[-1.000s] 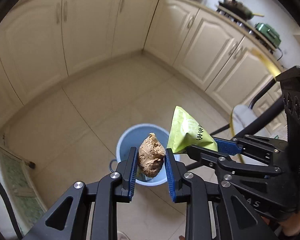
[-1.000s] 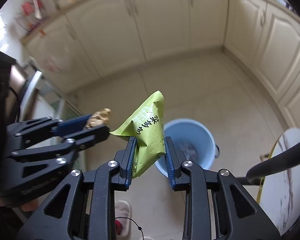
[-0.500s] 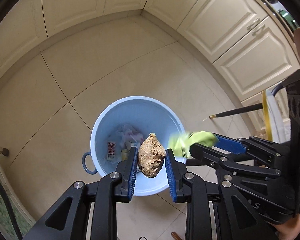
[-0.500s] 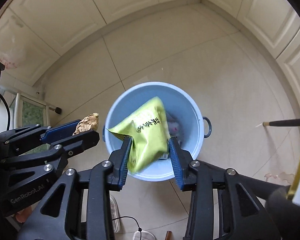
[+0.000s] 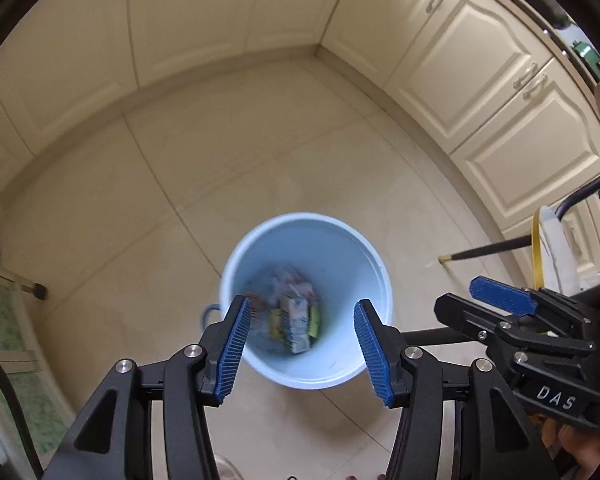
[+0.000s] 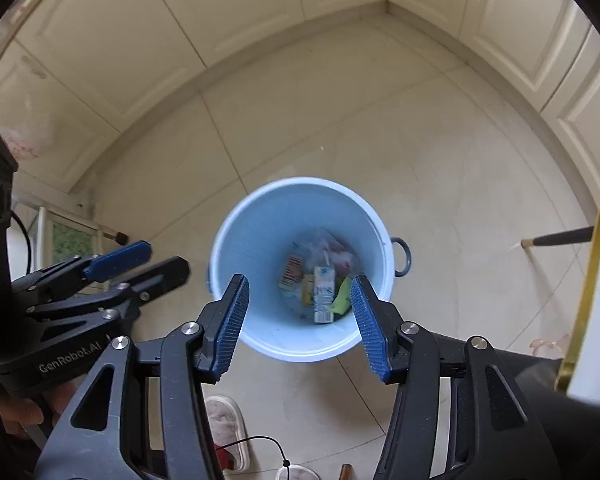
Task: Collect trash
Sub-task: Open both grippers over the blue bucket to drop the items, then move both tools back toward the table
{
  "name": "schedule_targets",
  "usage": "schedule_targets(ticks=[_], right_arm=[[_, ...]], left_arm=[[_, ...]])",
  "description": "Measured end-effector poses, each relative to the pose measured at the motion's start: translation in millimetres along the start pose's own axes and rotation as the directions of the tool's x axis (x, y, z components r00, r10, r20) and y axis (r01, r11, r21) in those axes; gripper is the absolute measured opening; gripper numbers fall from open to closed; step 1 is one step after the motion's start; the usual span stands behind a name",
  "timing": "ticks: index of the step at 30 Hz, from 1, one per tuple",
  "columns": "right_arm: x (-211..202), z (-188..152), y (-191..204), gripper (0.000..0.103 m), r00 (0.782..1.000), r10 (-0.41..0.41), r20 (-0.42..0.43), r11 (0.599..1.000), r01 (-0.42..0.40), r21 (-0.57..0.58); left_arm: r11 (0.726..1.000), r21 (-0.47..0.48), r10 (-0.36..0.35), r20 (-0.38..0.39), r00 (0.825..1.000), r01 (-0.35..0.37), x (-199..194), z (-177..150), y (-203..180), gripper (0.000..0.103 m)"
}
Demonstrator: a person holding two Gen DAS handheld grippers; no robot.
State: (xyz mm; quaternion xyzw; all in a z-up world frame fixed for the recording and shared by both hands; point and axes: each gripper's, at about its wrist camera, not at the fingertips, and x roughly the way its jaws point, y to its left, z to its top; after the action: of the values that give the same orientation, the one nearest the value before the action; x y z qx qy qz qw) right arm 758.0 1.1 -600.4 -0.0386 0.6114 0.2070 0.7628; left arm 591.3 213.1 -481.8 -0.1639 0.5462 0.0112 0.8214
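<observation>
A light blue bin (image 5: 332, 256) (image 6: 260, 240) stands on the tiled floor right below both grippers. Several pieces of trash lie at its bottom, among them a small drink carton (image 5: 296, 322) (image 6: 324, 292) and the green snack packet (image 6: 342, 300) leaning on the wall. My left gripper (image 5: 302, 350) (image 6: 156, 262) hangs over the bin, its jaws opening with nothing between them. My right gripper (image 6: 300, 320) (image 5: 464, 304) is beside it, jaws also opening and empty. I cannot make out the brown lump in the blurred bin contents.
Cream cabinets (image 5: 480, 80) line the far and right sides of the floor. A slipper (image 6: 228, 432) lies near the bottom edge. A white, gold-rimmed table edge (image 6: 584, 300) and a black furniture leg (image 6: 556, 238) stand on the right.
Both grippers came down over the bin and spread their jaws. The brown lump left the left jaws and the green packet left the right jaws; the packet now lies in the bin.
</observation>
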Motion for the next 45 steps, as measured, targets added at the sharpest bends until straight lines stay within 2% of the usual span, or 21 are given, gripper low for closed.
schedule_targets(ticks=[3, 5, 7, 10, 11, 15, 18, 19, 21, 24, 27, 29, 30, 32, 34, 37, 40, 44, 45], right_arm=[[-29, -2, 26, 0.055, 0.999, 0.025, 0.040, 0.999, -0.023, -0.041], [-54, -5, 46, 0.056, 0.996, 0.042, 0.077, 0.996, -0.035, -0.082], [-82, -9, 70, 0.058, 0.992, 0.054, 0.114, 0.990, -0.039, -0.135], [-132, -21, 104, 0.058, 0.980, 0.055, 0.193, 0.977, -0.013, -0.211], [-153, -28, 114, 0.059, 0.972, 0.055, 0.229, 0.973, -0.001, -0.232], [-236, -58, 137, 0.076, 0.930, 0.053, 0.363, 0.962, 0.050, -0.269], [-305, -88, 141, 0.081, 0.882, 0.031, 0.470, 0.962, 0.101, -0.254], [-329, -99, 140, 0.086, 0.861, 0.012, 0.508, 0.962, 0.128, -0.240], [-373, -122, 136, 0.095, 0.818, -0.021, 0.575, 0.962, 0.173, -0.210], [-427, -153, 125, 0.097, 0.764, -0.056, 0.643, 0.966, 0.205, -0.159], [-478, -191, 117, 0.101, 0.701, -0.122, 0.703, 0.961, 0.262, -0.094], [-506, -212, 110, 0.103, 0.658, -0.153, 0.737, 0.961, 0.274, -0.045], [-523, -226, 107, 0.103, 0.629, -0.168, 0.759, 0.962, 0.274, -0.014], [-549, -243, 105, 0.103, 0.590, -0.189, 0.785, 0.962, 0.271, 0.029], [-575, -265, 101, 0.103, 0.538, -0.206, 0.817, 0.960, 0.273, 0.062], [-610, -292, 95, 0.103, 0.464, -0.235, 0.854, 0.953, 0.284, 0.108], [-637, -312, 90, 0.103, 0.402, -0.249, 0.881, 0.950, 0.279, 0.141], [-663, -332, 82, 0.103, 0.343, -0.277, 0.898, 0.943, 0.277, 0.185], [-668, -336, 77, 0.103, 0.337, -0.280, 0.899, 0.943, 0.274, 0.191]], left_arm=[[0.999, -0.001, 0.043, 0.091, 0.995, -0.043, -44, -10, 4, 0.054], [0.996, -0.011, 0.084, 0.149, 0.985, -0.083, -77, -18, 7, 0.054], [0.995, -0.020, 0.095, 0.208, 0.973, -0.093, -112, -24, 7, 0.055], [0.992, -0.004, 0.121, 0.299, 0.946, -0.126, -164, -40, -9, 0.059], [0.990, 0.004, 0.130, 0.339, 0.932, -0.139, -184, -45, -17, 0.062], [0.988, 0.037, 0.116, 0.467, 0.877, -0.150, -249, -71, -58, 0.074], [0.987, 0.065, 0.089, 0.551, 0.830, -0.149, -289, -95, -97, 0.084], [0.985, 0.080, 0.079, 0.577, 0.813, -0.152, -304, -105, -113, 0.085], [0.983, 0.111, 0.048, 0.623, 0.781, -0.148, -329, -122, -136, 0.094], [0.977, 0.145, 0.020, 0.675, 0.737, -0.159, -365, -151, -163, 0.101], [0.968, 0.201, -0.040, 0.710, 0.703, -0.148, -392, -194, -197, 0.102], [0.965, 0.213, -0.054, 0.735, 0.676, -0.155, -404, -221, -207, 0.102], [0.964, 0.212, -0.053, 0.747, 0.663, -0.162, -410, -230, -213, 0.102], [0.961, 0.222, -0.072, 0.779, 0.623, -0.165, -428, -269, -227, 0.102], [0.962, 0.232, -0.103, 0.800, 0.591, -0.147, -448, -301, -229, 0.102], [0.955, 0.260, -0.138, 0.815, 0.564, -0.142, -455, -331, -237, 0.102], [0.946, 0.290, -0.171, 0.828, 0.534, -0.145, -457, -363, -235, 0.102], [0.941, 0.309, -0.203, 0.845, 0.495, -0.141, -464, -400, -219, 0.102], [0.942, 0.305, -0.204, 0.852, 0.482, -0.140, -464, -404, -218, 0.102]])
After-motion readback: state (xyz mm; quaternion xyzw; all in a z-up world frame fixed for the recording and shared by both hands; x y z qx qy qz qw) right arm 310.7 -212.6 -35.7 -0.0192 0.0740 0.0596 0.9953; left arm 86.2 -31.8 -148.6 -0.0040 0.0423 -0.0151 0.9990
